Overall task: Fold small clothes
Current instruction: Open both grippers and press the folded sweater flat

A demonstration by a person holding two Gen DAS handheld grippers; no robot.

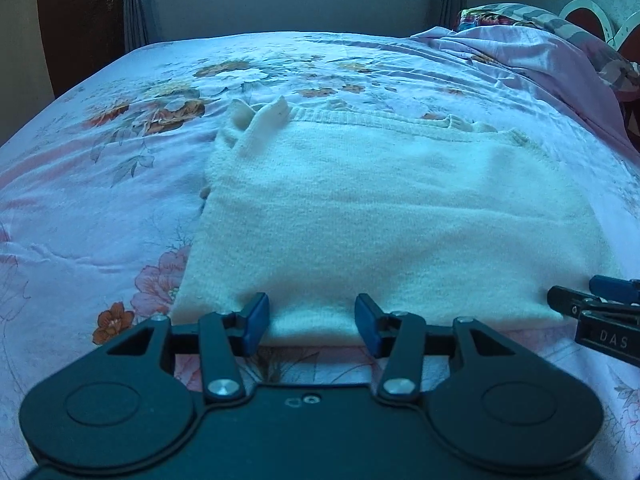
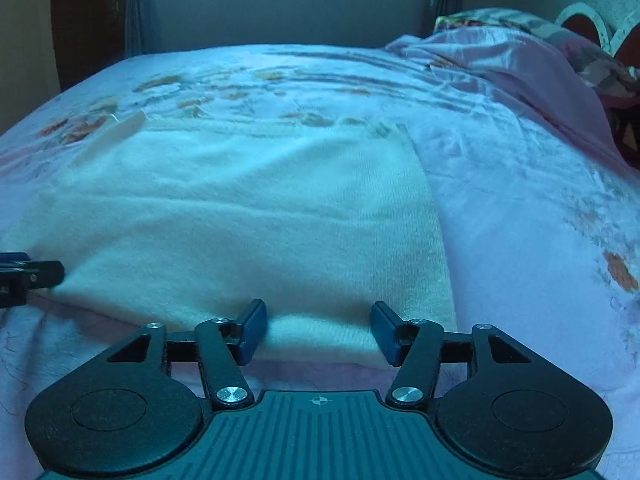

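A cream knitted garment (image 1: 380,208) (image 2: 240,208) lies folded flat on the floral bed sheet (image 1: 100,184) (image 2: 520,208), with a sleeve end sticking up at its far left corner (image 1: 272,116). My left gripper (image 1: 312,312) sits at the garment's near edge towards its left side, blue pads apart, and the folded edge lies loose between them. My right gripper (image 2: 318,316) sits at the same near edge towards the right side, also with its pads apart around the edge. Each gripper shows at the side of the other's view (image 1: 592,300) (image 2: 36,272).
A crumpled pink quilt (image 1: 520,56) (image 2: 500,64) and patterned pillows are piled at the back right by the headboard (image 1: 584,12). Beyond the bed are a wall with curtains (image 1: 136,12) and a dark wooden door (image 1: 80,12) at the left.
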